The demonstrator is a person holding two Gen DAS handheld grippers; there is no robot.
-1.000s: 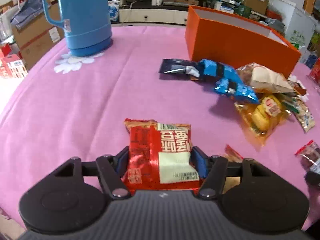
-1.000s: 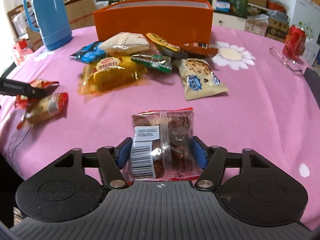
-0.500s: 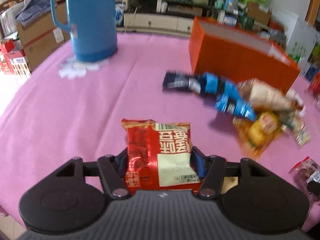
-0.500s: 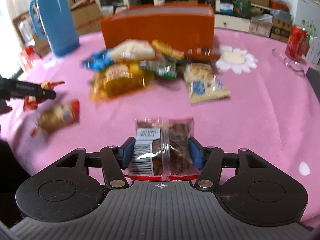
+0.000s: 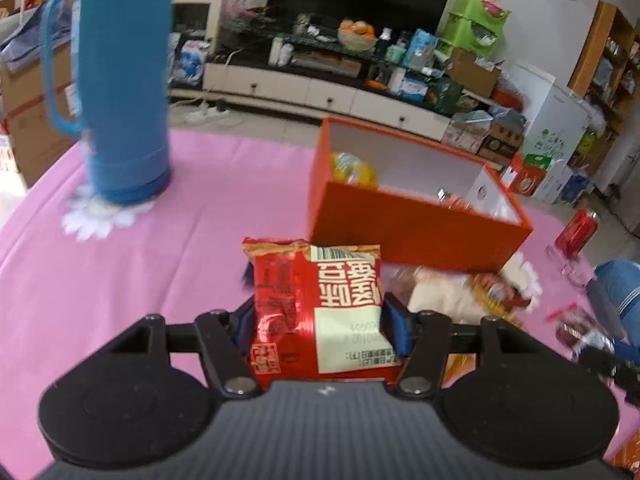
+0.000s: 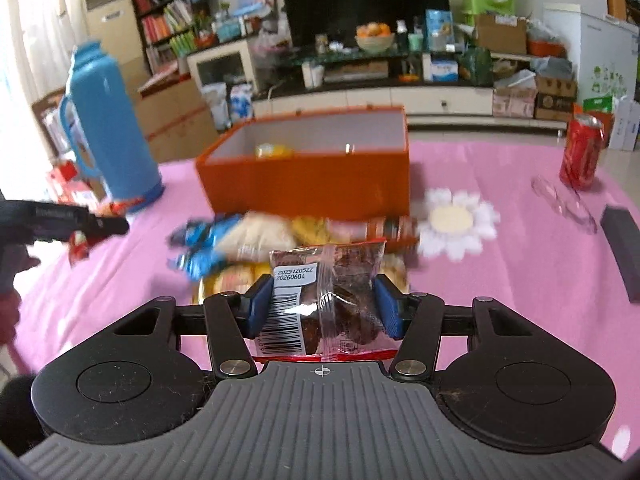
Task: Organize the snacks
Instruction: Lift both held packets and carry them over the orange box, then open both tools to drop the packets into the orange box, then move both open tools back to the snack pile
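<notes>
My left gripper (image 5: 318, 320) is shut on a red and cream snack packet (image 5: 320, 304), held above the pink table, short of the open orange box (image 5: 400, 228). The box holds a yellow snack (image 5: 352, 168) and another item. My right gripper (image 6: 322, 306) is shut on a clear packet of dark snacks with a barcode label (image 6: 328, 300), held above the snack pile (image 6: 256, 240) in front of the orange box (image 6: 312, 184). The left gripper shows at the left edge of the right wrist view (image 6: 60, 224).
A blue thermos (image 5: 124, 80) stands at the table's back left, also in the right wrist view (image 6: 108, 128). A red can (image 6: 580, 152) and a clear glass dish (image 6: 560, 204) stand at the right. A dark block (image 6: 624, 252) lies by the right edge.
Both grippers have risen off the table with their packets and moved toward the orange box, whose inside now shows in both views.
</notes>
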